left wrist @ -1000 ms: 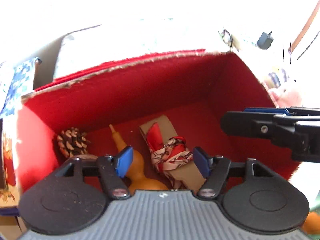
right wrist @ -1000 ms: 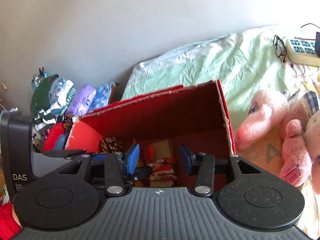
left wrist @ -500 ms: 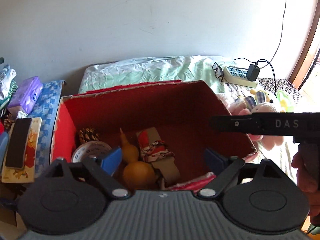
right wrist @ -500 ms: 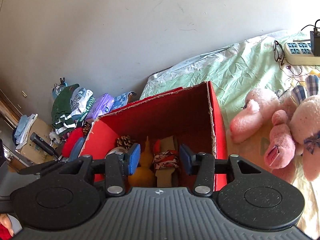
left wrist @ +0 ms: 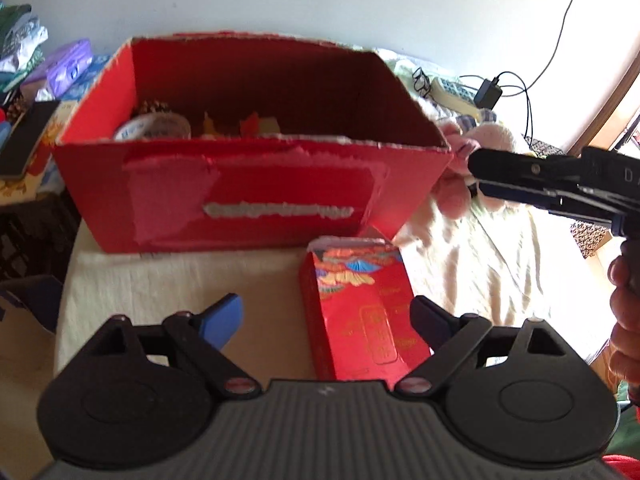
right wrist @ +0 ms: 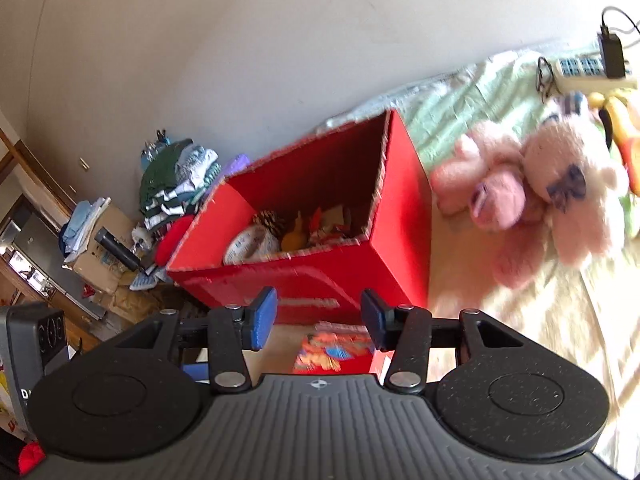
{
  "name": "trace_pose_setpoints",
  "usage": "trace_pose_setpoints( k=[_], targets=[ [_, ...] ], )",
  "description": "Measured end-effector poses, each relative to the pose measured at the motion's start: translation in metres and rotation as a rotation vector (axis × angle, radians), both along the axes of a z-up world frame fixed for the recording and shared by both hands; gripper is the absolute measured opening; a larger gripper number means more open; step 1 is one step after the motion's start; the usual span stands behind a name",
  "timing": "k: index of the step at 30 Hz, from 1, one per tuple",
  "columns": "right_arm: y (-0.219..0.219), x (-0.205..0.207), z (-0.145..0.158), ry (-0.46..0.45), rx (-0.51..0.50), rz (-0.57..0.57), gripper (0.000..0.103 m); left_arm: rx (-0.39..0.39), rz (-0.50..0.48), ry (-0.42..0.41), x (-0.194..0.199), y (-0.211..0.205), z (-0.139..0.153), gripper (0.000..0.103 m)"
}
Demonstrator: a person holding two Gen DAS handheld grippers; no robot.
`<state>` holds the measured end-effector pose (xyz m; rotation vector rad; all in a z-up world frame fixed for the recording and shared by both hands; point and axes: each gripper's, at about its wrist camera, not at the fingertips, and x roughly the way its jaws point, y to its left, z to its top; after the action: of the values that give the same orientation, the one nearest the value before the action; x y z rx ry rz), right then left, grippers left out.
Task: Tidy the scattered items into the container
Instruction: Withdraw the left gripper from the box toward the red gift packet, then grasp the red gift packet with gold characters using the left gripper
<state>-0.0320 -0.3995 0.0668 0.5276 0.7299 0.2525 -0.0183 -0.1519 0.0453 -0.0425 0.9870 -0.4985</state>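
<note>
Red patterned paper envelope [left wrist: 360, 312], lying flat on the cream cloth [left wrist: 168, 280] at six o'clock of the red cardboard box [left wrist: 248, 196], is framed by the spread, empty left gripper [left wrist: 326, 316], so a descent and pinch are judged next, while the right gripper [right wrist: 316, 316] is held spread and empty.

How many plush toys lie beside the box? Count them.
2: a pink plush toy nearest the red box's right side, and a paler one pressed against it, farther right. Others may be hidden.
</note>
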Motion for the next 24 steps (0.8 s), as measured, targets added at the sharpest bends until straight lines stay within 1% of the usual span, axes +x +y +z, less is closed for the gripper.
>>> trace_pose_setpoints(
  k=[3,6,7,9,11,12,15,18,20,22,24],
  targets=[
    [0.001,-0.005,-0.029,0.104,0.028,-0.001,0.051,0.004,-0.004,0.068,-0.003,-0.015,-0.018,0.092],
    [0.003,-0.006,-0.046,0.169,0.088,0.011,0.051,0.016,-0.028,0.094,-0.006,-0.028,-0.028,0.092],
    [0.007,-0.005,-0.050,0.193,0.085,0.023,0.051,0.027,-0.034,0.099,-0.006,-0.031,-0.031,0.092],
    [0.013,-0.004,-0.056,0.209,0.060,0.031,0.051,0.043,-0.031,0.135,-0.001,-0.036,-0.039,0.091],
    [0.018,-0.004,-0.060,0.219,0.056,0.044,0.051,0.036,-0.022,0.187,0.005,-0.037,-0.047,0.085],
    [0.019,-0.003,-0.061,0.224,0.064,0.049,0.051,0.031,-0.014,0.200,0.006,-0.037,-0.049,0.080],
    [0.021,0.000,-0.068,0.244,0.076,0.057,0.051,0.001,0.003,0.216,0.008,-0.034,-0.050,0.077],
    [0.022,0.005,-0.075,0.272,0.100,0.054,0.051,-0.012,-0.002,0.216,0.008,-0.034,-0.050,0.076],
    [0.020,0.008,-0.082,0.304,0.124,0.050,0.049,-0.017,-0.001,0.213,0.008,-0.035,-0.050,0.074],
    [0.017,0.011,-0.088,0.326,0.155,0.046,0.051,-0.017,-0.010,0.203,0.006,-0.037,-0.049,0.073],
    [0.016,0.014,-0.089,0.335,0.158,0.054,0.051,-0.008,-0.015,0.193,0.005,-0.038,-0.049,0.073]
  ],
)
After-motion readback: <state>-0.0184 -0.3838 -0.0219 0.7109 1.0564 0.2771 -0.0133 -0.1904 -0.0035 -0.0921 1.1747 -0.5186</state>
